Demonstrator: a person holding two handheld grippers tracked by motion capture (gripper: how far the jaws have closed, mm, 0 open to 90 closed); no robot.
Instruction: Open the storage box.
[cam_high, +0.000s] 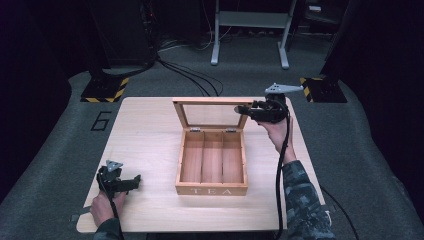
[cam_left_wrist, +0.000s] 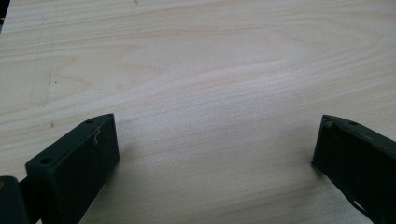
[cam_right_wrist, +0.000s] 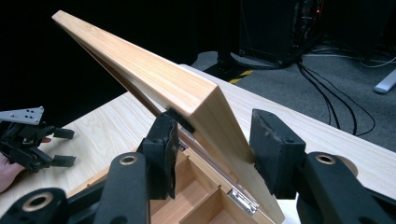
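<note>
One wooden tea box (cam_high: 212, 189), with one glass-paned lid (cam_high: 212, 115) standing raised and three compartments inside. Two metal hinges (cam_high: 195, 129) joining lid to box. One table (cam_high: 145, 150) of pale wood. Two tongs: left tongs (cam_high: 135, 181) and right tongs (cam_high: 240, 109), each with two black jaws, one grey three-cornered plate, one trailing cable. Two hands.
</note>
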